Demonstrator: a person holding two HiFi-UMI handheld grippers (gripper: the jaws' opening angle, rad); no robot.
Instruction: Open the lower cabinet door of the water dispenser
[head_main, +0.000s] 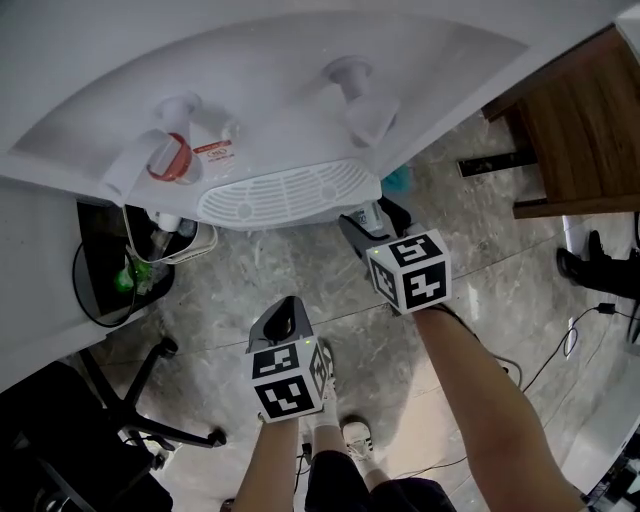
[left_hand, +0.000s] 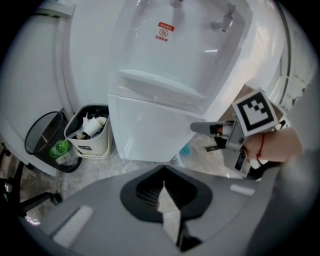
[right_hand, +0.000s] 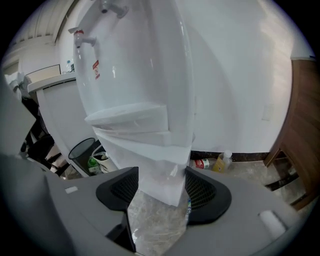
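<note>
Lower cabinet door (left_hand: 147, 134), long axis upright, before wide-spread right gripper (right_hand: 157, 195); left gripper (left_hand: 164, 192) pressed together.

Grey marble floor (head_main: 230, 300), white wall (right_hand: 240, 75), wooden cabinet (head_main: 580, 130), black office chair (head_main: 130, 410).

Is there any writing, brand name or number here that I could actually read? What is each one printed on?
Nothing here reads clearly.
Red-and-white sticker on the water dispenser: print too small to read.
Dark label on the white bin: blurred.
Red label on the floor bottle: too small.
Marker cubes: black-and-white square patterns, no words.
</note>
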